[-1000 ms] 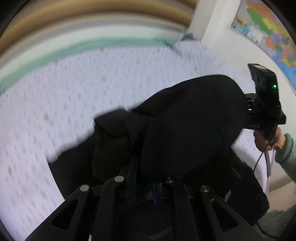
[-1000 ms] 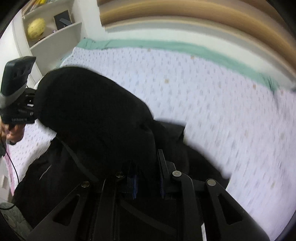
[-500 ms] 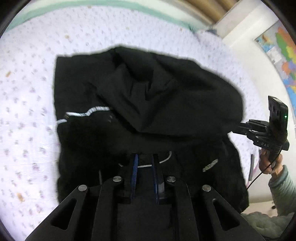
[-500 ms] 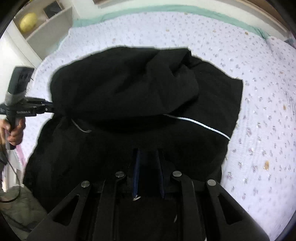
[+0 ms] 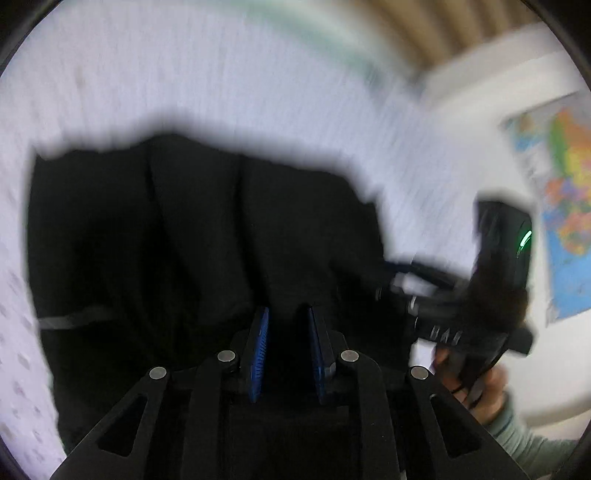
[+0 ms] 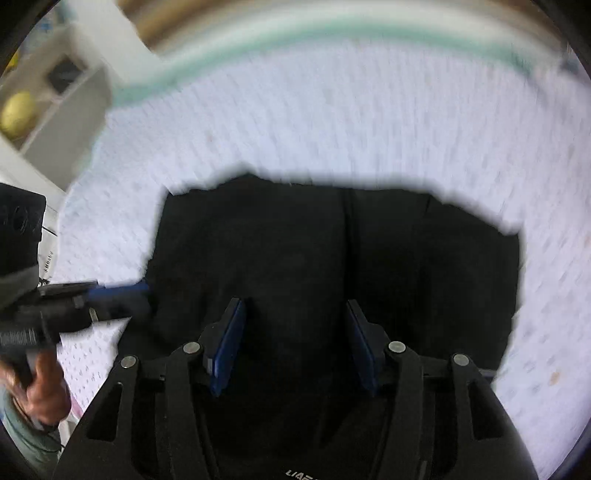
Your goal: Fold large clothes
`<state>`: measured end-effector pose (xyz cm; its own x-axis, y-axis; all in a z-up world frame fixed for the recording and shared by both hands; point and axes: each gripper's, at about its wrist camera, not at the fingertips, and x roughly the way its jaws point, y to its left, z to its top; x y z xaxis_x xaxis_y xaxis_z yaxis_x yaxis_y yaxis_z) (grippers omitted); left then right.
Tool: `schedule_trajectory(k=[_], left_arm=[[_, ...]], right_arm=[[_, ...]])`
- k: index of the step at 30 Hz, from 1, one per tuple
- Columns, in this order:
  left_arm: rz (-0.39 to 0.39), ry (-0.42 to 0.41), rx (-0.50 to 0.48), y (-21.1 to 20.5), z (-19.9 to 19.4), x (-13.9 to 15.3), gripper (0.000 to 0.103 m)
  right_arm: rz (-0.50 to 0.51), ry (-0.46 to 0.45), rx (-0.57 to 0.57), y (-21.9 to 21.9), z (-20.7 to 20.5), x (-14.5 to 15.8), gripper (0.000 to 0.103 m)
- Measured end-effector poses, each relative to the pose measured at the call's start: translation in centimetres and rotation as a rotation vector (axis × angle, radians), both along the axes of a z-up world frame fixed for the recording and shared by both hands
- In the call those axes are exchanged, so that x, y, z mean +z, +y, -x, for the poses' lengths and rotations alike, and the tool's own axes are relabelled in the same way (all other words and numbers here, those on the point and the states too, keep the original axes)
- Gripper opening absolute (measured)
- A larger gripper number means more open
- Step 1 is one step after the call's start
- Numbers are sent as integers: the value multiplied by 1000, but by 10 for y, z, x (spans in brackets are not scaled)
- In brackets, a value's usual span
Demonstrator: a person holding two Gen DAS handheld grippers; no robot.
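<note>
A large black garment (image 5: 192,236) lies spread on the bed and also shows in the right wrist view (image 6: 332,258). My left gripper (image 5: 286,317) sits low over the garment's near edge, its blue pads a narrow gap apart with dark cloth between them. From the right wrist view it (image 6: 147,295) reaches the garment's left edge. My right gripper (image 6: 295,314) is open wide over the near edge with nothing between its pads. In the left wrist view it (image 5: 384,273) is at the garment's right edge. Both views are motion-blurred.
The bed has a pale lilac patterned sheet (image 6: 369,129) with a green border (image 6: 332,33) at the far side. A white shelf (image 6: 62,99) holding a yellow object stands at far left. A coloured map (image 5: 565,206) hangs on the right wall.
The lifted fold has come down and the garment now lies flatter. My right gripper has opened and let go of the cloth. Both grippers have pulled back toward the near edge.
</note>
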<state>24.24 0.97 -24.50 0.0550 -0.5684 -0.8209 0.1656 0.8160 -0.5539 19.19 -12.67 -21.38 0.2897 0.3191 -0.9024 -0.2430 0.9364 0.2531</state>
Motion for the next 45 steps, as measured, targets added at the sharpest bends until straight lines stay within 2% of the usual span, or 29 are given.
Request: schedule_trajectory(k=[1,2,3,6,8,11,14,16,17,20,21,22,23,24,26,28,31,32,33,35,39,40,42,45], left_arm=[[-47,30,-15,-5,1,-16,21],[-116,64,-31,-10,4,-47,21],[-100,86,-5,-8,4,-61,20],[19,136,114,11,2,-74,18],[32,106,115,14,6,-67,18],[-2,-15,61,12,28,-32,18],[69,-99,35,20,55,9,18],[130,-132,24,25,69,25,20],[131,-133,18,25,72,25,21],[30,-56,21,12,67,0,21],[-57,4,16,3,64,-25,21],[-111,31,8,-3,61,-44,21],[-125,49,10,-5,60,-56,19],[-104,95,49,-2,60,-70,17],[-68,110,97,7,63,-62,16],[-69,-5,108,19,81,-23,16],[-59,-119,130,54,123,23,17],[-59,-133,146,67,137,32,21],[-67,-139,178,87,153,41,32],[-70,-132,232,129,179,44,53],[-81,-72,379,204,223,35,54],[-82,-50,407,201,236,25,54],[-69,-3,462,223,261,10,54],[-22,62,504,237,279,-23,54]], right_arm=[[50,49,-1,1,1,-22,57],[92,105,5,3,4,-45,55],[113,150,5,3,7,-68,54],[124,109,-1,4,16,-81,54],[104,95,-18,4,18,-75,54],[44,75,-10,-2,26,-56,54],[-28,-7,19,-11,53,-15,54],[-31,-54,49,-8,71,5,54],[-20,-57,66,-3,79,8,55],[54,-3,90,9,90,-23,54],[80,17,90,10,87,-36,54],[105,48,81,11,82,-50,54],[112,97,67,12,78,-71,54],[108,118,52,16,63,-84,54],[103,128,19,14,61,-87,53],[99,109,10,13,67,-71,53],[12,44,23,-3,96,-34,54],[-6,11,20,-13,110,-21,54],[-10,-5,18,-24,118,-14,55],[9,-15,-10,-48,142,-7,55],[26,33,-107,-95,180,-22,56],[32,53,-139,-110,191,-26,56],[30,86,-193,-138,213,-35,56],[38,124,-265,-165,236,-47,56]])
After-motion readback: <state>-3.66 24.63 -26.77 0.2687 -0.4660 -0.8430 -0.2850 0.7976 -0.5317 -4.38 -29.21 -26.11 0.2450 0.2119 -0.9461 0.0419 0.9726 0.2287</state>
